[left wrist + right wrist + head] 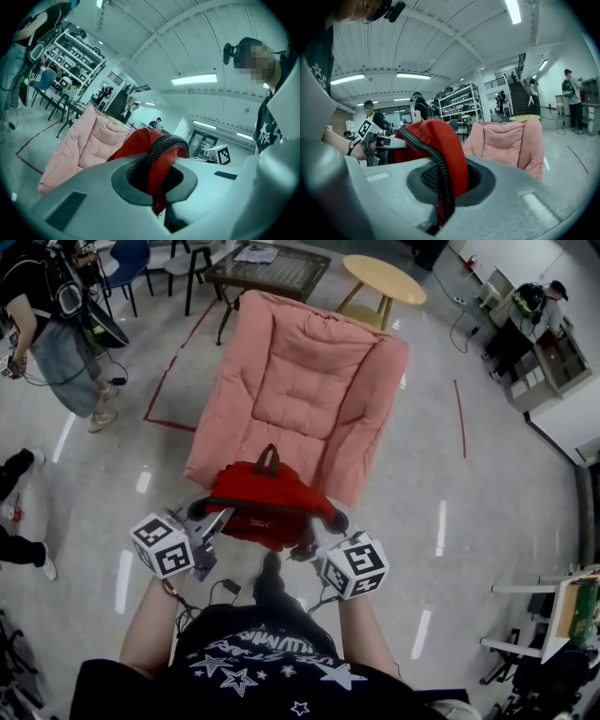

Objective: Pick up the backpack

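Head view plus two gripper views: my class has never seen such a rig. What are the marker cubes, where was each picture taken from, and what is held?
No robot: a person carries a two-jaw tool in each hand; the marker cubes are part of them. The head view looks down from the person's head; each gripper view looks along one tool's jaws. The left hand-held gripper and right hand-held gripper are each shut on a strap of the red backpack, in front of a pink armchair.
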